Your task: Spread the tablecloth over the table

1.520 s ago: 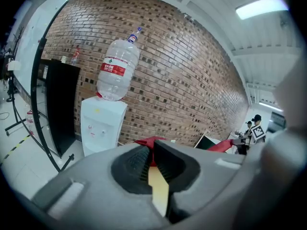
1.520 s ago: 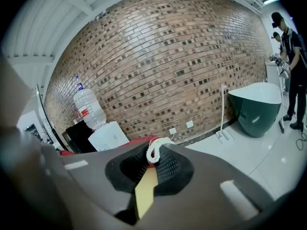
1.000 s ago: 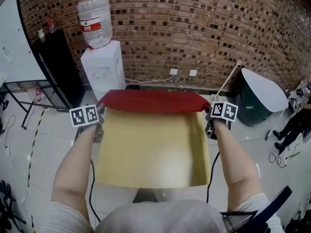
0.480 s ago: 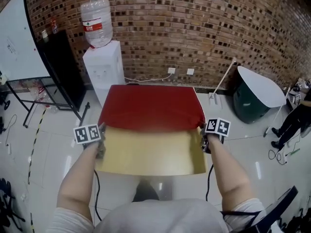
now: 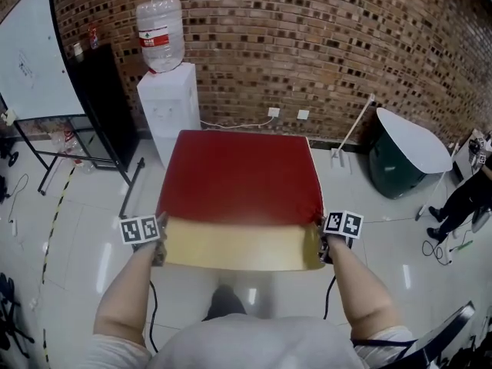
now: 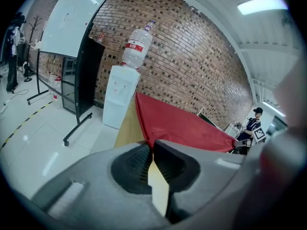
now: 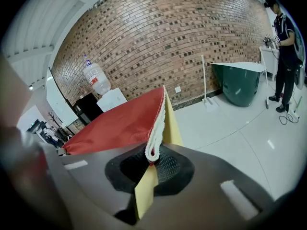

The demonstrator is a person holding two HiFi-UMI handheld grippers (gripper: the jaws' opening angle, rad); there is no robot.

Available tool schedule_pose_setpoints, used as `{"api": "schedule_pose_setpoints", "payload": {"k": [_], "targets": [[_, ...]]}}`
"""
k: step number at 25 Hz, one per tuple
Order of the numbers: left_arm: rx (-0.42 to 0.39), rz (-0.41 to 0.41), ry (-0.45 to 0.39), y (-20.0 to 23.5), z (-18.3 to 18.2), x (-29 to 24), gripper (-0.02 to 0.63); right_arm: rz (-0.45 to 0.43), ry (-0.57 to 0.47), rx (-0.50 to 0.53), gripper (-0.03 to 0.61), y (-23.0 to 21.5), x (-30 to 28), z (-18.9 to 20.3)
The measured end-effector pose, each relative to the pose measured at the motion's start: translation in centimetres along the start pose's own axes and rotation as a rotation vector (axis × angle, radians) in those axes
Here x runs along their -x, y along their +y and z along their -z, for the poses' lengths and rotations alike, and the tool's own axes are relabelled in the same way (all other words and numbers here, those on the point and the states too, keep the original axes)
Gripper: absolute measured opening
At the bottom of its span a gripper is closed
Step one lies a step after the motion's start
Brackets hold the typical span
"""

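Tablecloth point(image 5: 240, 179) in left tool point(image 5: 159, 248), right tool point(image 5: 323, 246)

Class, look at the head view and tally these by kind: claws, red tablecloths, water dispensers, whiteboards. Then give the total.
claws: 2 (left claw, right claw)
red tablecloth: 1
water dispenser: 1
whiteboard: 1
total: 5
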State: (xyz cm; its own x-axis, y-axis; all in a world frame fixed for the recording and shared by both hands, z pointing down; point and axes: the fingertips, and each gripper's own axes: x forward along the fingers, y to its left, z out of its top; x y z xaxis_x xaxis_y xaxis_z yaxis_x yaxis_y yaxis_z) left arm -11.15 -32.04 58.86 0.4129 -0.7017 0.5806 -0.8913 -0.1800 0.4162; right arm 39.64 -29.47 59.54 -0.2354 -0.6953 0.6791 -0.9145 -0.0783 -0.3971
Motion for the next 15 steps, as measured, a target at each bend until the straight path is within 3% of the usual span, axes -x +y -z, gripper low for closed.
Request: {"api": "schedule_pose_setpoints", "payload": {"k": [15], "targets": [[0.039, 0.049, 0.039, 0.6, 8.0, 5.1, 0.009, -0.057, 0.08, -0.043, 0.008, -2.0, 4.0, 9.3]]}}
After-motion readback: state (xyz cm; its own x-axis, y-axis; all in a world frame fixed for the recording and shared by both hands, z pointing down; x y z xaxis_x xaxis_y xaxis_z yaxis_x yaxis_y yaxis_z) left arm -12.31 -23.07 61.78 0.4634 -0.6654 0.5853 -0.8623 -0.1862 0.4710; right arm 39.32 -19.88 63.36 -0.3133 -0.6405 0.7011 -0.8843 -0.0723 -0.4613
